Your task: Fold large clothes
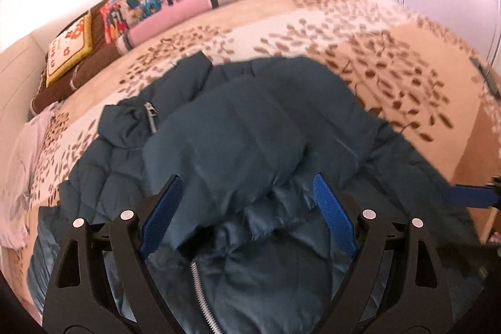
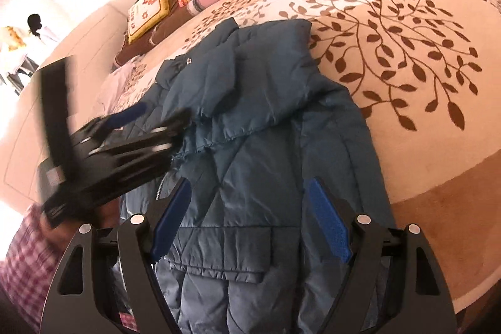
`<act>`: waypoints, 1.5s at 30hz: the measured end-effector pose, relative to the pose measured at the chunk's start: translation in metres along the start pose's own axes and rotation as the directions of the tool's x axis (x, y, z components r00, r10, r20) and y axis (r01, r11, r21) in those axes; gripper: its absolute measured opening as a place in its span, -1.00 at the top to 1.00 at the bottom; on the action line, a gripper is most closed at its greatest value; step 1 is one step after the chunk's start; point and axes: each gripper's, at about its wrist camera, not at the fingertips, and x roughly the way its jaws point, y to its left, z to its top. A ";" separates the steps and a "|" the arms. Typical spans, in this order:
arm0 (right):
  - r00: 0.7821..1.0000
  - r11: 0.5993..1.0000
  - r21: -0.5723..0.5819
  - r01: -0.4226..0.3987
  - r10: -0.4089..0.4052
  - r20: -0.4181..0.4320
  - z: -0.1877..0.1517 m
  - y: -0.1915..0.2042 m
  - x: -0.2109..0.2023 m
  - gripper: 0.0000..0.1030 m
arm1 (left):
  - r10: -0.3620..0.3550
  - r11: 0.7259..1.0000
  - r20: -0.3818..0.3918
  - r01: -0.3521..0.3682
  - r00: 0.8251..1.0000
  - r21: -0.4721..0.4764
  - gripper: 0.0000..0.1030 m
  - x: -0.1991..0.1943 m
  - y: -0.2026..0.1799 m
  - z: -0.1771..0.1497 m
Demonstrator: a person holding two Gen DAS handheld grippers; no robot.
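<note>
Right gripper [image 2: 249, 219]: blue ribbed pads spread wide, gripping nothing, poised over the teal quilted puffer jacket [image 2: 250, 130]. Left gripper [image 1: 247, 213]: likewise wide and empty above the glossy lining (metal zipper [image 1: 202, 296] exposed). The jacket lies partly folded on a leaf-patterned bedspread [image 2: 422, 102].

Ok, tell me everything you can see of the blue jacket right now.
The jacket is a dark teal quilted puffer of slightly shiny fabric, lying on the leaf-patterned bedspread. A sleeve is folded across its body; a metal zipper shows near the collar. A flap pocket faces up at the near end. Neither open tool grips it.
</note>
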 end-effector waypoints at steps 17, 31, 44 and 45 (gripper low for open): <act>0.997 0.994 -0.080 0.078 -0.080 -0.013 -0.010 0.020 0.007 -0.48 | 0.047 0.977 -0.040 -0.055 0.998 -0.206 0.77 0.001 0.053 -0.005; 0.993 0.983 -0.158 0.090 -0.100 -0.060 -0.024 0.048 0.024 -0.48 | 0.038 0.818 -0.094 -0.085 0.995 -0.569 0.78 -0.001 0.193 -0.085; 0.988 0.973 -0.209 0.096 -0.118 -0.096 -0.033 0.066 0.038 -0.48 | -0.001 0.661 -0.184 -0.138 0.983 -0.738 -0.20 0.021 0.216 -0.138; 0.988 0.973 -0.210 0.097 -0.120 -0.098 -0.034 0.068 0.038 -0.48 | 0.006 0.659 -0.185 -0.143 0.983 -0.738 -0.23 0.018 0.219 -0.141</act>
